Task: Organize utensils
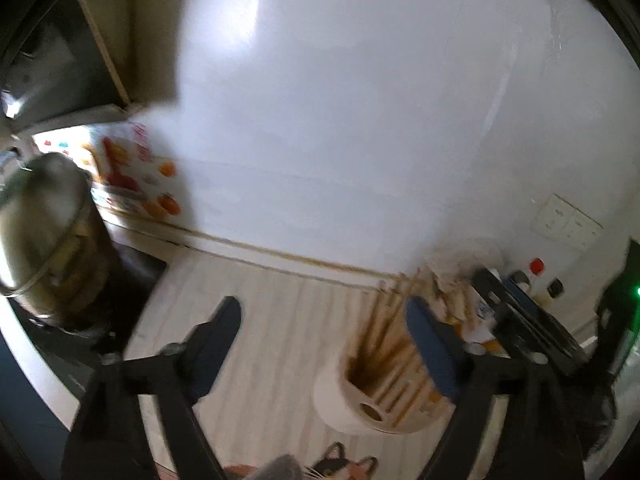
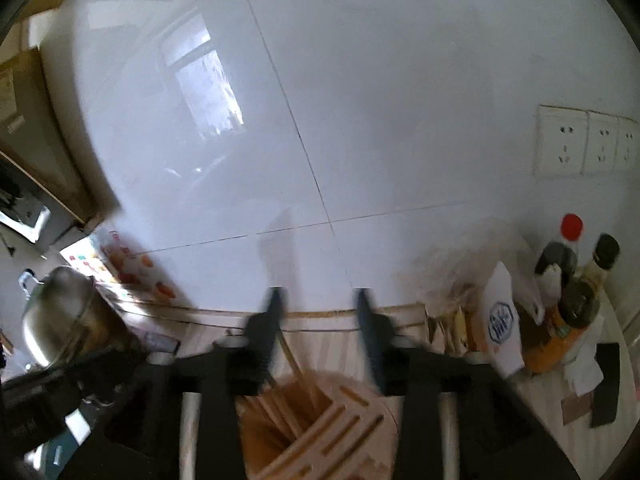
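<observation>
A beige utensil holder (image 1: pixel 370 400) with slots stands on the pale striped counter (image 1: pixel 260 340), with several wooden chopsticks (image 1: pixel 386 320) standing in it. My left gripper (image 1: pixel 324 316) is open and empty, its right finger just in front of the holder. In the right wrist view the holder (image 2: pixel 320 428) sits low between my fingers, chopsticks (image 2: pixel 288 354) sticking up from it. My right gripper (image 2: pixel 318 312) is open and empty above the holder. The right gripper also shows in the left wrist view (image 1: pixel 520 320) at the right, beyond the holder.
A steel pot with lid (image 1: pixel 44 232) sits on a dark stove at the left; it also shows in the right wrist view (image 2: pixel 60 316). Sauce bottles (image 2: pixel 568 276) and a white carton (image 2: pixel 500 320) stand at the right by wall sockets (image 2: pixel 584 144). White tiled wall lies ahead.
</observation>
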{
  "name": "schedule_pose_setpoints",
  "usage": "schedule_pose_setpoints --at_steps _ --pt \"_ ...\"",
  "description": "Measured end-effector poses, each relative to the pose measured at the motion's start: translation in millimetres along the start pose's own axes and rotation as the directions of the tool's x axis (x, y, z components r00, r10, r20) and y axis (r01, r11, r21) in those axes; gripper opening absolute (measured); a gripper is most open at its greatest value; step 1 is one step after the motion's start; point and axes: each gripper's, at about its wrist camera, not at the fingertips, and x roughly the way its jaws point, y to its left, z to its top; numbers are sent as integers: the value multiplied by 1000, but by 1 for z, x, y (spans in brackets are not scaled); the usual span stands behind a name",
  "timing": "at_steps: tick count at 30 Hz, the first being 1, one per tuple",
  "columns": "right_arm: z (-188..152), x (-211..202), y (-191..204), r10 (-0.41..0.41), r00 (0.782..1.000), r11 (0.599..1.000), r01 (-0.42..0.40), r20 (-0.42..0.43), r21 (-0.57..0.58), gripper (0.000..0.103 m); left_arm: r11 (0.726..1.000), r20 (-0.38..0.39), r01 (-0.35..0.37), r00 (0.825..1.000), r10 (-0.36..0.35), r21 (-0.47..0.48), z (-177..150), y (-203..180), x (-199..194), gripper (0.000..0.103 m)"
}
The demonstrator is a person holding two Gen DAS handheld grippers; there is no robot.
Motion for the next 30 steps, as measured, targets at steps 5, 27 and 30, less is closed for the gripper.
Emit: schedule_pose_setpoints --at_steps 5,27,30 --pt "-11 -32 -7 -48 998 999 47 -31 -24 58 996 -7 -78 997 78 35 -16 8 -2 97" --pt "-67 -65 -12 -210 969 966 185 -131 -180 103 981 -44 -167 984 172 101 -71 -1 9 103" --pt "-70 -75 -10 -225 967 963 202 -119 -176 103 982 -31 -153 987 157 108 -75 0 -6 103"
